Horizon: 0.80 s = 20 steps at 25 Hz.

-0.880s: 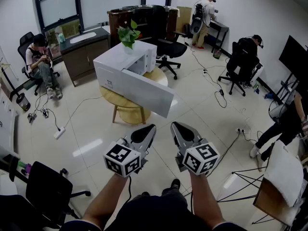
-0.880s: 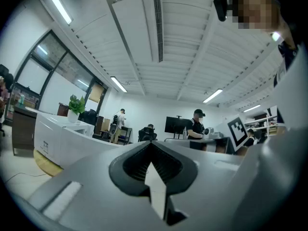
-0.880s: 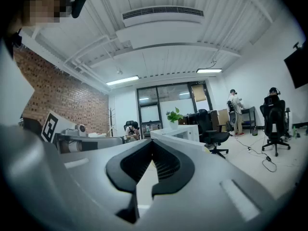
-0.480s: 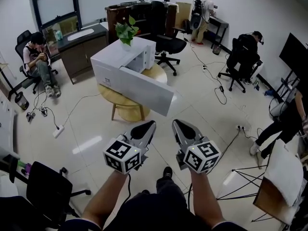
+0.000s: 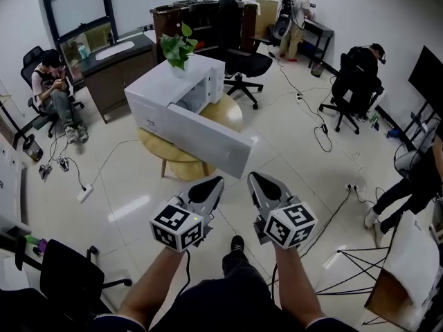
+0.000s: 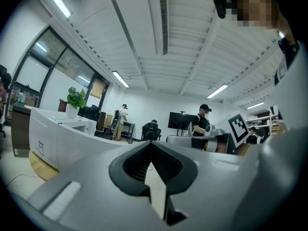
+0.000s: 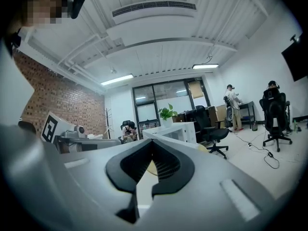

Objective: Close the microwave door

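The white microwave [image 5: 169,92] stands on a round wooden worktop [image 5: 227,113]. Its door [image 5: 208,135] is swung wide open, and the door's free end reaches out past the worktop's near edge toward the person. A potted plant [image 5: 177,47] sits on top of the microwave, at its far end.

Both tools are held low, close to the person's body and well apart from the microwave. The left tool [image 5: 216,182] and the right tool [image 5: 253,178] sit side by side, tips aimed toward the door's free end. In each gripper view the two jaws meet at the tips with nothing between them. The left gripper view shows the microwave off to its left. The right gripper view shows it just right of centre, beyond the jaw tips.

A stretch of glossy tiled floor [image 5: 138,206] lies between the tools and the door.

A black office chair [image 5: 243,62] stands just behind the microwave, and a dark cabinet [image 5: 121,68] stands behind it on the left. A seated person [image 5: 57,88] is left of the microwave, by the cabinet. On the floor nearer than that person lies a power strip [image 5: 84,192] on a cord. Right of the microwave, cables [image 5: 315,124] trail across the floor toward another seated person [image 5: 356,71]. A third person [image 5: 299,12] stands at a desk far behind. Another black chair [image 5: 66,275] sits near the left tool, on its outer side.
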Available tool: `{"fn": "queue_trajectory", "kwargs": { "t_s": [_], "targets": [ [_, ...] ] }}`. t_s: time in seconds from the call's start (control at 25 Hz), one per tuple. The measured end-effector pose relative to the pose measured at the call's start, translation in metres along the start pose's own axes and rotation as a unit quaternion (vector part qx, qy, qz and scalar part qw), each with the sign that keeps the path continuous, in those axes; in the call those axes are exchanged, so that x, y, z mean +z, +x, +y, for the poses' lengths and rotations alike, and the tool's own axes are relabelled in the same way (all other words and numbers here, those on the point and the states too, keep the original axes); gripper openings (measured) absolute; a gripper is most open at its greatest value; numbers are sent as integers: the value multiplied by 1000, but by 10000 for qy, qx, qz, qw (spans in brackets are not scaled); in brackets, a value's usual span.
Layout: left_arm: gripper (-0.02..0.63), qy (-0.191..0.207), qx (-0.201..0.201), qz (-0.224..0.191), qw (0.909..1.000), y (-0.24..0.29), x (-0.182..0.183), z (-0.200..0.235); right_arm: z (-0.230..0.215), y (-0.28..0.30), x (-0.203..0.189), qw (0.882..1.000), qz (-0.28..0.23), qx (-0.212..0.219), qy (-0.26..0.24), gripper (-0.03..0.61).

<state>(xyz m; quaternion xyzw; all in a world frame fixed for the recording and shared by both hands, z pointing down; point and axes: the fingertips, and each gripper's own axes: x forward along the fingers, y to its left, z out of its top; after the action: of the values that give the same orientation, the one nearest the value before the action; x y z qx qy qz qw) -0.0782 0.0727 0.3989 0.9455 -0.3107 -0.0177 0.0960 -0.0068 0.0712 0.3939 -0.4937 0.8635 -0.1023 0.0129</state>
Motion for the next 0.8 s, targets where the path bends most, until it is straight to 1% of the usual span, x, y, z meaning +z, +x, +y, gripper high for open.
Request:
{"fn": "queue_trajectory", "kwargs": {
  "t_s": [0.24,0.48,0.6,0.8],
  "targets": [
    [11,15,124,22,9999,37,6,34,-32,35,9,9998,26,77,-162,2],
    [11,31,328,28,9995,79,16,66,-67,70,12,9988,219,209,-378,2],
    [11,46,441,23,9990,102,21,80,-85,85,20,9984,218,344,-402,2],
    [11,138,681,-41,9976,139,33,101,-106,104,27,9959,282,690,-505,2]
  ]
}}
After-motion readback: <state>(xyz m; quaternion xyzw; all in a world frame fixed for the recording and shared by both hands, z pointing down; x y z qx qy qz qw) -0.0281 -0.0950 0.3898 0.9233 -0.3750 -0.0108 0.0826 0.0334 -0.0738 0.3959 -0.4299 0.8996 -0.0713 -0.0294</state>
